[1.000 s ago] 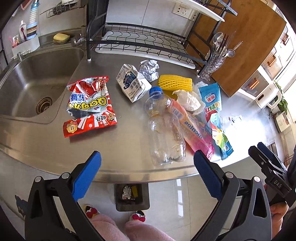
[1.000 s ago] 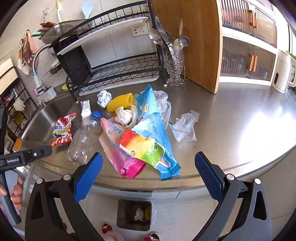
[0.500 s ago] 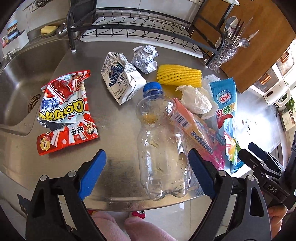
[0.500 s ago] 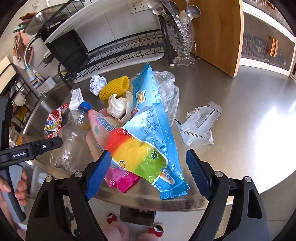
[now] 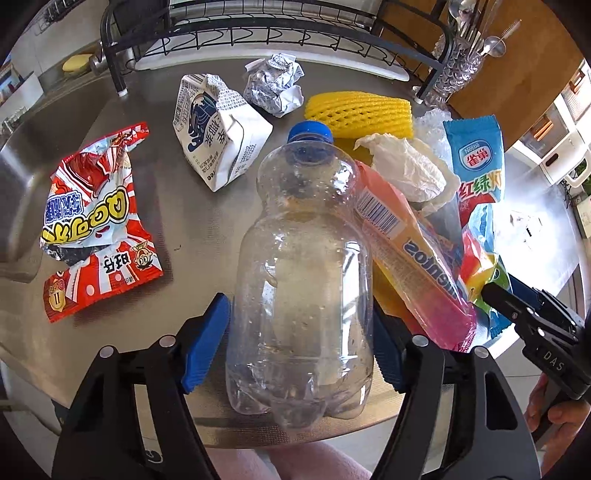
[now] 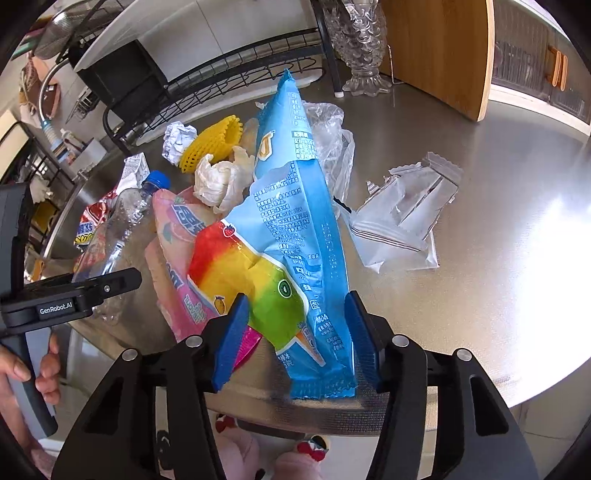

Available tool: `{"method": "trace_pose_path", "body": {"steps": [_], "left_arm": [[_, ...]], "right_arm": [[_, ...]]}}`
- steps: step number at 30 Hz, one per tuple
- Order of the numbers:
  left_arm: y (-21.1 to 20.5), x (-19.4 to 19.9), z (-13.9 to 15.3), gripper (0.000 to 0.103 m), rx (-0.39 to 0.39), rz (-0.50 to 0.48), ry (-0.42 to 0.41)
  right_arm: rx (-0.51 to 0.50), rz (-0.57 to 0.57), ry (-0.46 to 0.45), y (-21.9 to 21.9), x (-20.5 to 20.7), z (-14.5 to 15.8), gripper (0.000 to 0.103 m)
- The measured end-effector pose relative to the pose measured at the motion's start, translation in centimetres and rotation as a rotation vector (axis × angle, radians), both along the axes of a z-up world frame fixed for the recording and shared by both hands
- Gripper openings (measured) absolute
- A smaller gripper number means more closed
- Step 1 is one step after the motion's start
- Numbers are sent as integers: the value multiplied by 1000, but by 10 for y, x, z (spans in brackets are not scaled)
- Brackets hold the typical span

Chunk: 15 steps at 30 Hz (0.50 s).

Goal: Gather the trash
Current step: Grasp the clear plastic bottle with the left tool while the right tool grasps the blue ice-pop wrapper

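Observation:
Trash lies on a steel counter (image 5: 192, 236). A clear plastic bottle (image 5: 303, 280) with a blue cap lies between the fingers of my left gripper (image 5: 301, 343), which straddles its base, still open. A blue ice-pop wrapper (image 6: 295, 229) lies between the fingers of my right gripper (image 6: 295, 339), open around its lower end. Beside them lie a pink Mentos wrapper (image 5: 413, 266), a red snack bag (image 5: 92, 225), a milk carton (image 5: 218, 129), crumpled foil (image 5: 275, 85), yellow foam netting (image 5: 362, 110) and a tissue (image 5: 410, 170).
A clear torn bag (image 6: 402, 218) lies right of the blue wrapper. A dish rack (image 5: 266, 33) and a glass utensil holder (image 6: 362, 48) stand at the back. A sink (image 5: 22, 173) is at the left. The counter's front edge is under both grippers.
Both grippers moved forward and down over the counter edge. Their fingers narrowed, the left around the bottle, the right around the blue wrapper.

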<state>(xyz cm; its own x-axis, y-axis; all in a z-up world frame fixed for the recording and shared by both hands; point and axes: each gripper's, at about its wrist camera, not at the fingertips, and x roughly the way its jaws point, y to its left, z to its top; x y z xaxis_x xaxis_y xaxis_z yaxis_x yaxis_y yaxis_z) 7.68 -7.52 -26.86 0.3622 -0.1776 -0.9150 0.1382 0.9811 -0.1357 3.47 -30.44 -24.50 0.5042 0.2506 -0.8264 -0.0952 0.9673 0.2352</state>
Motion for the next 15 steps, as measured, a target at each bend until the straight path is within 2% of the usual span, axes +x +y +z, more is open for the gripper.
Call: {"method": "trace_pose_path", "body": {"steps": [1,2,5,10,15], "left_arm": [[0,-1,0,61,12,-1,-10],[0,-2,0,60,14,-2,-17],[3,-4,1,60,10,-2,-33],[10,-11,4,59,4,9,-60],[18,-24,29,59,-5,19,-120]], "right_arm": [[-4,7,3,0,0,0,37],[-7,17,4,1,0,-1,23],[-60,40,-18,7,-2,-1,12],[-103,58,-85,15,-7,11,6],[-76,51,-147,18,-11,36,5]]}}
